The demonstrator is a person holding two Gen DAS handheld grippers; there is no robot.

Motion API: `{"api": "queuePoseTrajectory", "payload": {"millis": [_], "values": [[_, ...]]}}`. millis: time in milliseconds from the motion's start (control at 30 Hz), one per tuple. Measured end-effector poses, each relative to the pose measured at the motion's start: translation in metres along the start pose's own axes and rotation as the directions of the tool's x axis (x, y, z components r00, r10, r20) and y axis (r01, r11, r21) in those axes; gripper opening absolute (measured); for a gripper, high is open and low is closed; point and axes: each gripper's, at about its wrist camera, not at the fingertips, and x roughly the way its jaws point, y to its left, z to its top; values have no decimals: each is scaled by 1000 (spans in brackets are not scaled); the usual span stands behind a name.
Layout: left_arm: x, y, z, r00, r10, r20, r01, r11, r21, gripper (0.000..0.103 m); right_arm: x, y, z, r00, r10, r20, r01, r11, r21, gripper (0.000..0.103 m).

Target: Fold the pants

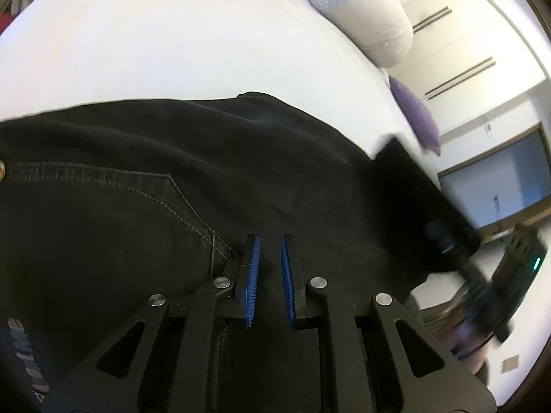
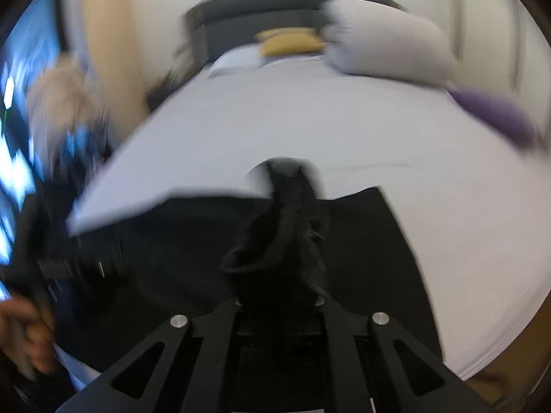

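Black pants [image 1: 213, 172] lie spread across a white bed [image 1: 155, 41], directly ahead of and beneath the left tongs [image 1: 269, 241], as a person folds them with a hand-held tool in each hand. The left tongs stand narrow, their blue pads [image 1: 253, 265] a small gap apart over the dark cloth near a stitched pocket seam [image 1: 186, 203]; whether a fold of fabric is pinched between them cannot be told. They appear to sit there to pin the waist end in place. To their right, the right tongs [image 2: 292, 206] are clamped on a bunched hem or leg end, the fabric rising in a dark twist between the fingers and hanging clear of the bed (the blur suggests a fast swing). That lifted end looks set to be carried over the flat part of the pants, which fills the foreground below the right tongs. Pillows [image 1: 375, 10] rest well beyond both tools at the headboard [image 2: 261, 3].
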Motion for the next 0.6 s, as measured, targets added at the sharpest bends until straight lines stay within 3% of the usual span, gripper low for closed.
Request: {"api": "queuePoseTrajectory", "payload": {"millis": [100, 167, 233, 267, 300, 367, 467, 600], "values": [[-6, 7, -1, 999, -41, 1, 41, 999, -31, 12, 18, 34, -16, 996, -86, -29, 81, 989, -124, 6], [-10, 9, -1, 998, -63, 4, 63, 997, -43, 13, 21, 41, -22, 994, -109, -30, 103, 984, -148, 7], [-13, 14, 1, 996, -85, 9, 85, 994, -62, 20, 19, 45, -24, 991, -129, -19, 125, 980, -157, 7], [-14, 15, 3, 996, -93, 11, 93, 993, -75, 35, 15, 48, -24, 990, -143, -4, 141, 976, -168, 7], [-16, 18, 5, 994, -106, 19, 107, 990, -97, 61, 13, 54, -18, 987, -160, 14, 160, 970, -184, 7], [-22, 17, 10, 989, -138, 53, 143, 981, -128, 81, 6, 68, -17, 982, -183, 53, 190, 956, -224, 7], [-25, 15, 19, 981, -187, 44, 192, 968, -159, 91, 5, 93, -14, 970, -209, 124, 238, 923, -304, 8], [-19, 14, 40, 972, -235, -6, 229, 953, -200, 94, -2, 128, -25, 955, -213, 204, 282, 862, -422, 8]]}}
